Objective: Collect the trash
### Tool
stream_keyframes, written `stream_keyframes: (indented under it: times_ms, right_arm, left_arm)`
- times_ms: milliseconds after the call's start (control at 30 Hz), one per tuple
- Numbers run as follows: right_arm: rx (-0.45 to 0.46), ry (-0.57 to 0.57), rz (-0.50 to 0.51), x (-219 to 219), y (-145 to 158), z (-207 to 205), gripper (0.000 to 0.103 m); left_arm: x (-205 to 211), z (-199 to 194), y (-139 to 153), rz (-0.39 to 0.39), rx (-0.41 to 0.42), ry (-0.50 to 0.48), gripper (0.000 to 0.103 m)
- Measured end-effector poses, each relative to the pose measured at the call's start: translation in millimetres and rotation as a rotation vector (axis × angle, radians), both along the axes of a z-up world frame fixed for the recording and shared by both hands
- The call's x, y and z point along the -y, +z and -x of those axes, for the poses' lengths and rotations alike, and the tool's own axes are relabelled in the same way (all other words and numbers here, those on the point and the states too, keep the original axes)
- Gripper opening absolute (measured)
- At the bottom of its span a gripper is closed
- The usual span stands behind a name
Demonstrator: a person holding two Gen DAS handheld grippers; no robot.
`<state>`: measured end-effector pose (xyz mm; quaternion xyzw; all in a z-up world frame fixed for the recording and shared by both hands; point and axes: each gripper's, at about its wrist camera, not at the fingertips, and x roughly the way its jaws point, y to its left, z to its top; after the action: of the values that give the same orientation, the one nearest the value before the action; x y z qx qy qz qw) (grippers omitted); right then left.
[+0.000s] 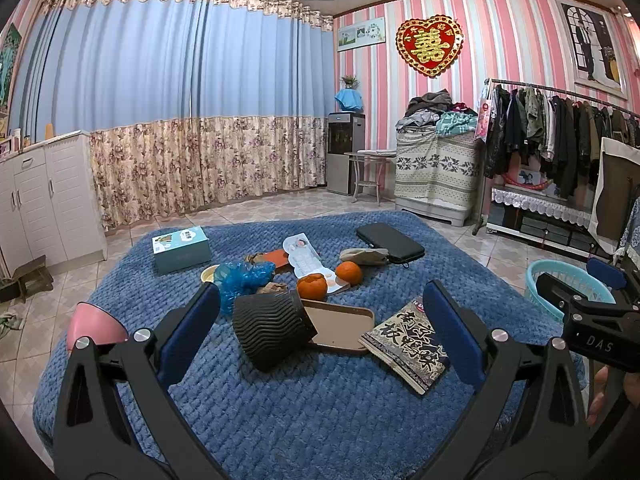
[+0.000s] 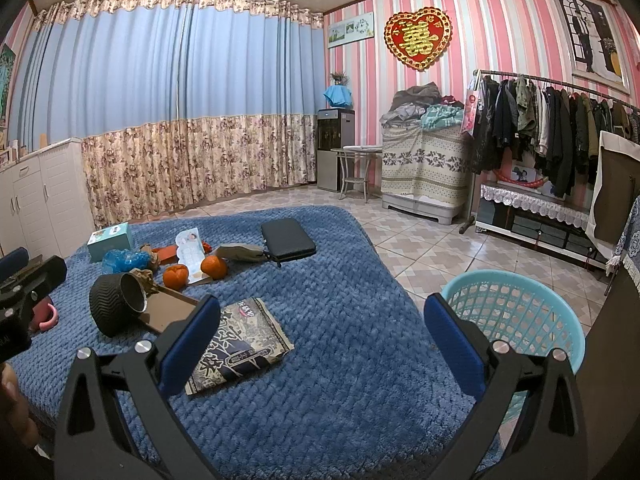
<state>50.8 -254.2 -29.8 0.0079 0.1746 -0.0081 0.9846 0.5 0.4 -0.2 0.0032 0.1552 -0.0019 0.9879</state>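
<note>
While both jaws stand spread and empty, the left hand-held gripper (image 1: 320, 336) hovers over a blue quilted bed (image 1: 320, 420), the right hand-held gripper (image 2: 322, 344) beside it. A crumpled blue plastic bag (image 1: 242, 276) lies among oranges; a printed food wrapper (image 2: 240, 346) lies near the turquoise plastic basket (image 2: 516, 312) on the floor.

Blue and floral curtains (image 1: 168, 120) across the far wall. Red heart ornament (image 1: 430, 46) on pink striped wallpaper. White cabinet (image 1: 44, 200) at left. Water dispenser (image 1: 344, 152) in the corner, small round table (image 1: 370, 172) just beside it. Clothes rack (image 1: 560, 128) at right. Two oranges (image 1: 332, 280) and black zip case (image 1: 390, 242) on the blue bedspread (image 1: 320, 420).
</note>
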Motion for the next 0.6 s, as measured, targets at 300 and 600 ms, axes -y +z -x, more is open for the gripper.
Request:
stream_keyframes:
  times_ms: [300,600]
  right_arm:
    - [0.000,0.000,0.000,-0.6,-0.7,-0.5,0.099]
    - [-0.002,0.000,0.000,-0.6,-1.3,-0.9,0.099]
  left_arm:
    - [-0.2,0.1,0.1,0.002,0.000,0.000,0.098]
    - [-0.1,0.2,0.2,-0.001,-0.001,-0.002,0.098]
